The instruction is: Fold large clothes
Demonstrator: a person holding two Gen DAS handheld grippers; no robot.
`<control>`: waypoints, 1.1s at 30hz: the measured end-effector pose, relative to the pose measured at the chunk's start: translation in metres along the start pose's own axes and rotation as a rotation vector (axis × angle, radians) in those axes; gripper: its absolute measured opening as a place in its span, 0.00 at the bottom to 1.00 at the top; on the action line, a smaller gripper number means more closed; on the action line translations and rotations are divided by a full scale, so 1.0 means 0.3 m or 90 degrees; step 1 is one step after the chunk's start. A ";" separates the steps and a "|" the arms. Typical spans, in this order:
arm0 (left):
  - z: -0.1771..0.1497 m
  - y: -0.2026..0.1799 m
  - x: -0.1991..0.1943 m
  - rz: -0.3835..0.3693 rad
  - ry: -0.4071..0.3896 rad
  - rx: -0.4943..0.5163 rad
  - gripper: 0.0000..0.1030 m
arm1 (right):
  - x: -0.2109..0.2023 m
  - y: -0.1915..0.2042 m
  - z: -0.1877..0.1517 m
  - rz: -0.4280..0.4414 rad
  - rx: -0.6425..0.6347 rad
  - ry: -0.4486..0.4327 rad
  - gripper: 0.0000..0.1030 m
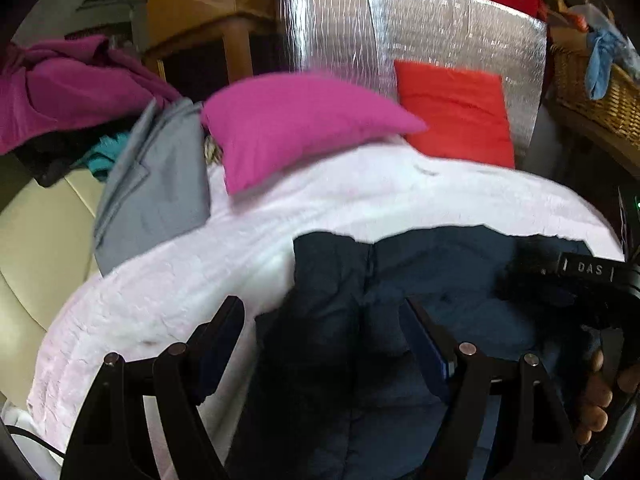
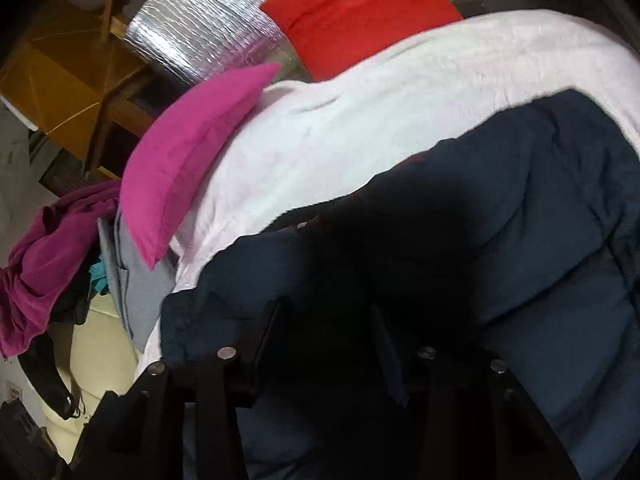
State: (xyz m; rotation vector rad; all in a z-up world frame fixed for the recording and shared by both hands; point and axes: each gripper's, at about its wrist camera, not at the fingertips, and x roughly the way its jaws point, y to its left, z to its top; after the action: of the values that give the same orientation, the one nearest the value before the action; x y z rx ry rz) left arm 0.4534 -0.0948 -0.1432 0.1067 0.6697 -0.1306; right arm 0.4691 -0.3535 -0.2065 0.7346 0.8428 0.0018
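Jacket (image 1: 420, 280) first: it is dark blue and puffy, and it lies spread on the pale pink blanket (image 1: 200, 280) that covers the bed. It sits at the near end of the blanket, right under both grippers.

Closest in the left wrist view is the left gripper (image 1: 324, 320). Its two black fingers stand wide apart above the jacket. Nothing is between them, and they hold nothing. One finger hangs over the blanket and the other over the jacket. A seam runs up the jacket between them.

At the right edge of that view a hand (image 1: 600, 400) holds the other black tool, which hovers over the jacket too.

In the right wrist view the right gripper (image 2: 326, 316) is low over the jacket. Its jaws are partly apart. It is very dark there, so I cannot tell if any cloth is pinched between them. The jacket's edge curls just left of the left finger.

Past the jacket the blanket is bare. Farther on, a pink pillow (image 1: 296, 128) rests at the far end of the blanket. A red pillow (image 1: 456, 112) leans beside it against a shiny silver board (image 1: 420, 28).

Off to the left, a grey cloth (image 1: 156, 184) hangs by the blanket's edge. Beyond it is a heap of purple clothes (image 1: 60, 88). On the far right stands a wicker basket (image 1: 592, 88).
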 end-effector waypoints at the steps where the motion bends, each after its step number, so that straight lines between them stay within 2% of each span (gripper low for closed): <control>1: 0.000 0.000 -0.014 -0.002 -0.007 0.000 0.78 | -0.033 0.007 -0.012 0.006 -0.005 -0.011 0.50; 9: -0.033 0.003 -0.137 -0.008 -0.039 0.011 0.78 | -0.294 0.014 -0.109 0.003 -0.040 -0.067 0.53; 11: -0.052 0.004 -0.173 -0.010 -0.046 0.013 0.78 | -0.341 0.002 -0.132 -0.008 -0.043 -0.069 0.56; 17: -0.114 0.002 -0.216 0.004 -0.043 0.024 0.78 | -0.467 -0.092 -0.249 -0.043 -0.047 -0.058 0.58; 18: -0.122 0.002 -0.211 0.006 -0.033 0.025 0.78 | -0.476 -0.117 -0.265 -0.051 -0.050 -0.050 0.59; 20: -0.142 0.018 -0.174 0.002 0.015 0.015 0.78 | -0.449 -0.180 -0.309 -0.087 -0.048 0.010 0.69; 23: -0.168 0.083 -0.111 -0.012 0.088 -0.038 0.78 | -0.493 -0.227 -0.344 -0.061 -0.044 0.017 0.68; 24: -0.172 0.122 -0.093 -0.016 0.107 -0.067 0.78 | -0.521 -0.233 -0.343 -0.051 -0.043 0.009 0.69; 26: -0.177 0.191 -0.079 -0.018 0.120 -0.117 0.78 | -0.631 -0.268 -0.340 -0.031 -0.037 -0.056 0.69; 28: -0.180 0.259 -0.071 -0.008 0.123 -0.156 0.78 | -0.712 -0.324 -0.335 -0.053 -0.023 -0.102 0.74; 30: -0.197 0.313 -0.031 -0.016 0.152 -0.177 0.79 | -0.762 -0.391 -0.325 -0.073 0.004 -0.137 0.78; 33: -0.240 0.333 0.065 -0.059 0.231 -0.195 0.79 | -0.760 -0.499 -0.296 -0.100 0.048 -0.132 0.86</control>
State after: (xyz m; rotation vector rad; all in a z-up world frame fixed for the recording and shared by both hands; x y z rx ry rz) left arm 0.4401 0.0122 -0.2059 -0.2001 1.0499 -0.0963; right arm 0.2122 -0.4781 -0.1795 0.7231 0.7029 -0.2440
